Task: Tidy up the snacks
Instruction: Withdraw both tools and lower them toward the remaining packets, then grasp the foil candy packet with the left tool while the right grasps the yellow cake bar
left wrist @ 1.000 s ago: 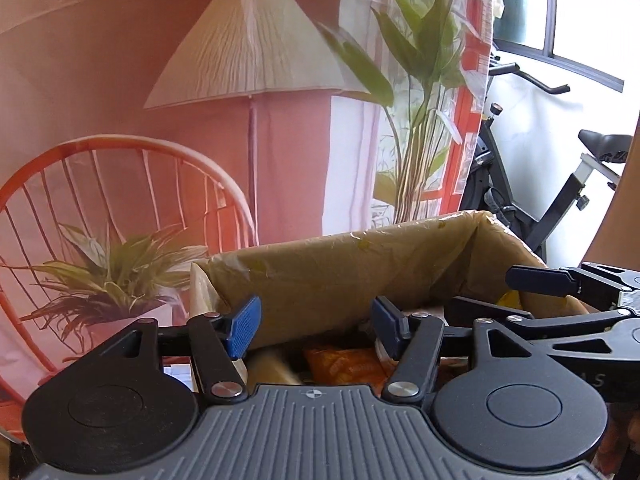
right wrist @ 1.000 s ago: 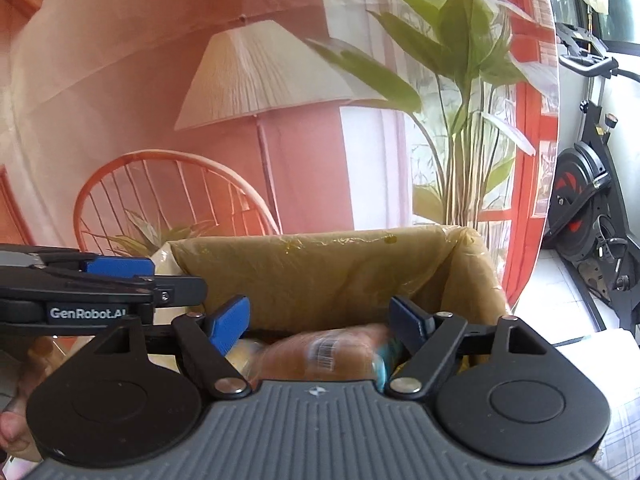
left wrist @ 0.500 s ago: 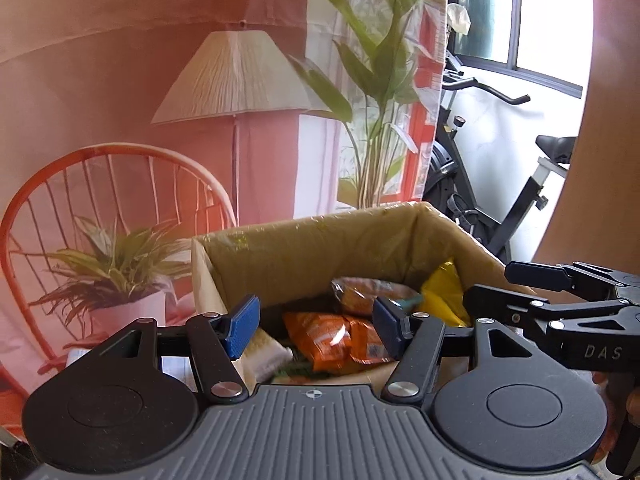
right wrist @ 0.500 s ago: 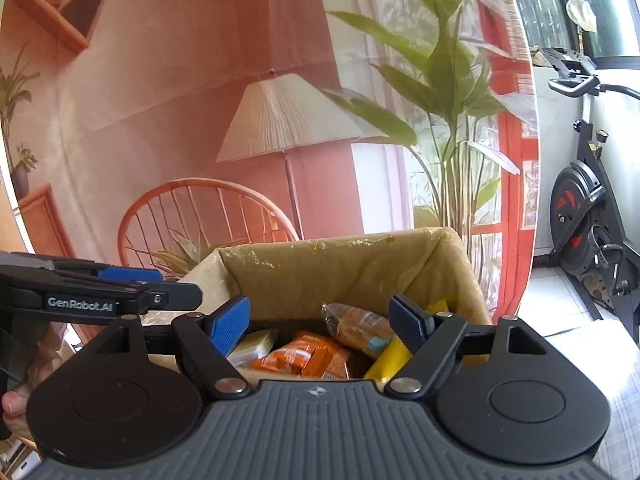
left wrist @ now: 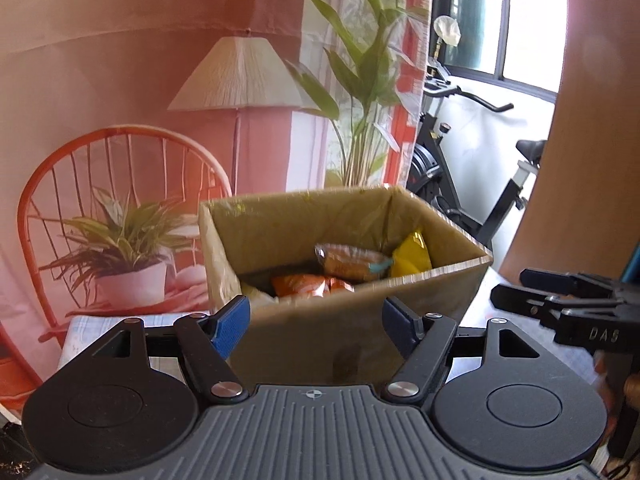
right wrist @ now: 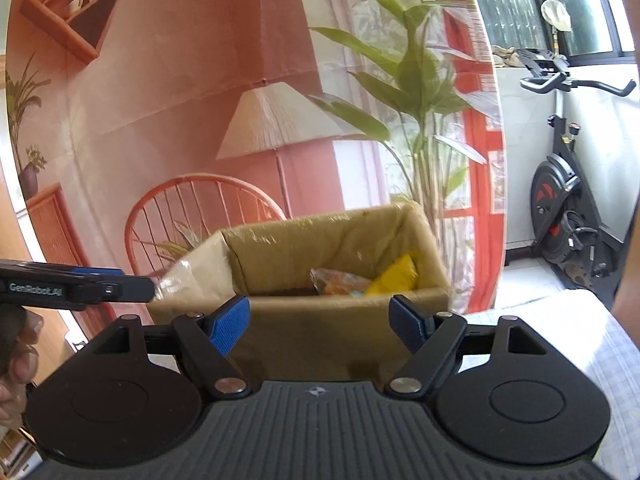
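While both grippers hung back on the near side, the cardboard box (left wrist: 352, 320) of snack packets (left wrist: 350, 262) sat dead ahead, left gripper (left wrist: 316, 320) jaws just widened, right gripper (right wrist: 320, 326) jaws apart, both empty.

"DAS" on the right gripper (left wrist: 576, 300); "GenRobot.AI" on the left gripper (right wrist: 80, 288).

Printed backdrop (left wrist: 120, 40) far behind: lamp (left wrist: 240, 76), orange chair (left wrist: 80, 160), potted plants. Exercise bike (right wrist: 568, 200) far right by window (left wrist: 520, 20). Checked cloth (right wrist: 600, 340) on near surface.
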{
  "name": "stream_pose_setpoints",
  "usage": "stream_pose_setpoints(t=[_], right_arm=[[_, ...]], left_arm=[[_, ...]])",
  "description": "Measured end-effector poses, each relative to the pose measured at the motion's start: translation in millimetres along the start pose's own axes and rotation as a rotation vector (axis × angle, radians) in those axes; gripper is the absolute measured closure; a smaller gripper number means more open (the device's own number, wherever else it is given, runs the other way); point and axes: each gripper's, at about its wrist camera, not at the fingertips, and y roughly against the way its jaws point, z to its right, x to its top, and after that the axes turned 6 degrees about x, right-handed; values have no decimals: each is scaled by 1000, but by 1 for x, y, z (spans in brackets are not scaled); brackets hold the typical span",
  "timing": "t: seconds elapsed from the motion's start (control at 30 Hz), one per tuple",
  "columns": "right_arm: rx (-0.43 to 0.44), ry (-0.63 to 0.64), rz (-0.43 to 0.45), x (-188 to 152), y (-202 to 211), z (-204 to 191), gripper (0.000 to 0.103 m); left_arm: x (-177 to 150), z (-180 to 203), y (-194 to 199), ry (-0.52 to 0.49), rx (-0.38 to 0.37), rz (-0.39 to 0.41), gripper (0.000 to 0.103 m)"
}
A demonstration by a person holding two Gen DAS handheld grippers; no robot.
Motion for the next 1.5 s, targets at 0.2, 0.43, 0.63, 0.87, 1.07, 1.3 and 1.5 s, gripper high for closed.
stream_pose_setpoints(t=[0.2,0.43,0.63,0.87,1.07,1.3,1.5], right_arm=[[-76,32,-61,-34,14,17,24],[-152,42,-142,-77,16,39,26],[-181,69,-228,-118,1,52,37],[-208,21,-310,-156,-18,75,47],[-193,-15,-317,-166,-22,82,53],[-186,-43,-318,-166,-27,79,53],[-171,-67,-328,-166,-27,78,54]], left_arm=[[-34,0,-7,4,-70,-40,28],[-56,1,-28,20,-78,-81,28],[-77,-5,-47,34,-41,-126,28],[-97,-17,-64,58,0,-175,28],[-120,-24,-83,51,14,-231,28],[-146,-24,-106,64,7,-309,28],[-149,-15,-101,87,-59,-295,29]])
